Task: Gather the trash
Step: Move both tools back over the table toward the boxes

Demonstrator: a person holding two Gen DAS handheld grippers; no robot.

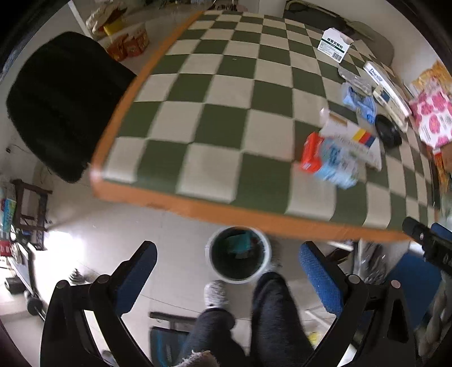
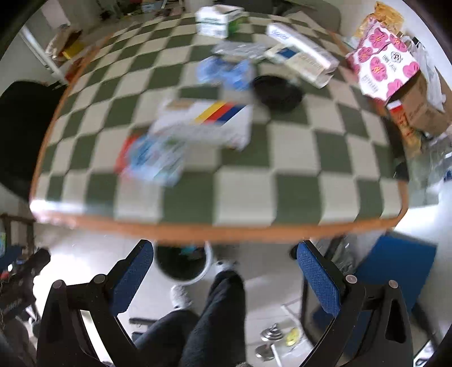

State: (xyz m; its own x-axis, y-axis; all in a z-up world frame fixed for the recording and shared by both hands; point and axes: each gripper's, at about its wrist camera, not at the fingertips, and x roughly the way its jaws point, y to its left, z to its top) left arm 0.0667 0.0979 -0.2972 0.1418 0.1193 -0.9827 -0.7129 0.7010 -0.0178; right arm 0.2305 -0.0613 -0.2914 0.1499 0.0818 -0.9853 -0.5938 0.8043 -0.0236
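Observation:
Trash lies on the green-and-white checkered table [image 1: 214,118] [image 2: 243,194]: a blue-and-red crumpled packet [image 1: 330,161] [image 2: 152,161], a white box with red, yellow and blue stripes [image 1: 356,141] [image 2: 209,121], blue wrappers [image 1: 358,103] [image 2: 226,72], a black dish [image 1: 388,131] [image 2: 278,93] and white boxes [image 1: 334,43] [image 2: 216,18]. A white bin [image 1: 238,254] [image 2: 183,264] with trash inside stands on the floor under the table's near edge. My left gripper [image 1: 228,266] hangs open above the bin, holding nothing. My right gripper [image 2: 226,266] is open too, held off the table's near edge.
A black chair [image 1: 65,104] stands left of the table. A pink-flowered box [image 2: 381,62] and a cardboard box [image 2: 418,107] sit at the table's right end. The person's legs [image 1: 254,319] and grey slippers are beside the bin. A blue seat [image 2: 395,268] is at right.

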